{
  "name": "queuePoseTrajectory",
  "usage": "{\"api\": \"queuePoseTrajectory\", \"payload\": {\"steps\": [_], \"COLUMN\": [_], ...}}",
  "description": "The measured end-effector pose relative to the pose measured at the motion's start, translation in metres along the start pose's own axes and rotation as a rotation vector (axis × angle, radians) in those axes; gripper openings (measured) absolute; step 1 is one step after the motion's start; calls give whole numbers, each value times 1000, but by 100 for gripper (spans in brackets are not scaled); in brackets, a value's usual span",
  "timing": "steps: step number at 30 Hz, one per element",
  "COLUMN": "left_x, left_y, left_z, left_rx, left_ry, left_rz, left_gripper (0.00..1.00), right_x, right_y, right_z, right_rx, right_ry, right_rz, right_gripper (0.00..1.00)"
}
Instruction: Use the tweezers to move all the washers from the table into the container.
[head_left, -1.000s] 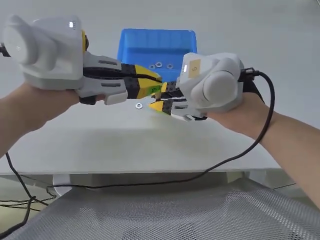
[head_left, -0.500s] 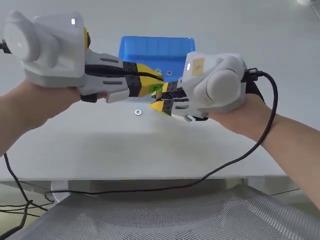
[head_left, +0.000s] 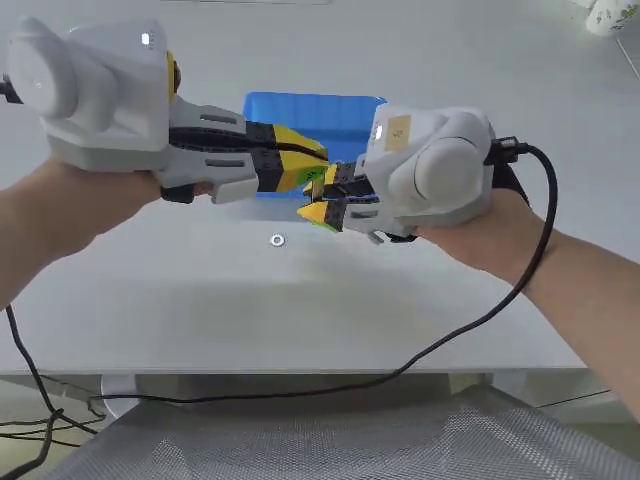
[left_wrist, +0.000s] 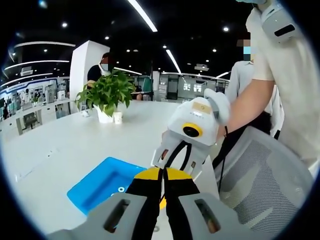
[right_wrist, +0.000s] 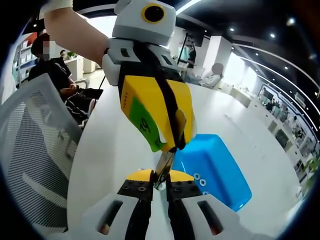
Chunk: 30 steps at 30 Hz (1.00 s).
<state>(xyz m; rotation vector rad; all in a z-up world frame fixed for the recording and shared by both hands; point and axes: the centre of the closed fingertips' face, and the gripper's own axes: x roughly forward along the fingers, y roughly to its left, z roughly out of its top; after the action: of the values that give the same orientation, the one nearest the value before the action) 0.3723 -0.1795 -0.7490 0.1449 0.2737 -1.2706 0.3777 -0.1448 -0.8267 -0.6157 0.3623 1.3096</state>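
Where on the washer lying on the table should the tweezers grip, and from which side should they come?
Probably the washer is best gripped by its rim, from above: one tip of the tweezers through the hole, the other outside the ring. It lies flat on the table, so its thin edge offers little to pinch from the side.

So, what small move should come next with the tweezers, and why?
Probably lower the tweezers, which both the left gripper and right gripper seem to pinch, toward the washer lying alone on the table. Other washers already sit in the blue container.
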Motion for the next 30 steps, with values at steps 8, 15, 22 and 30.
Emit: {"api": "queuePoseTrajectory", "payload": {"steps": [8,15,22,30], "left_x": [-9,-19,-26,-34], "left_y": [3,5,3,3], "left_z": [12,21,28,35], "left_rx": [15,22,27,35], "left_ry": [0,-5,-11,-18], "left_rz": [8,17,23,38], "left_gripper": [4,4,4,4], "right_x": [-3,-2,-4,-7], "right_y": [-4,-6,-6,-8], "right_z": [15,27,35,45], "right_rx": [-11,-28,-43,-68], "right_ry": [-7,-11,-7,-4], "right_rz": [-6,-8,-11,-10], "right_gripper": [11,11,11,11]}}
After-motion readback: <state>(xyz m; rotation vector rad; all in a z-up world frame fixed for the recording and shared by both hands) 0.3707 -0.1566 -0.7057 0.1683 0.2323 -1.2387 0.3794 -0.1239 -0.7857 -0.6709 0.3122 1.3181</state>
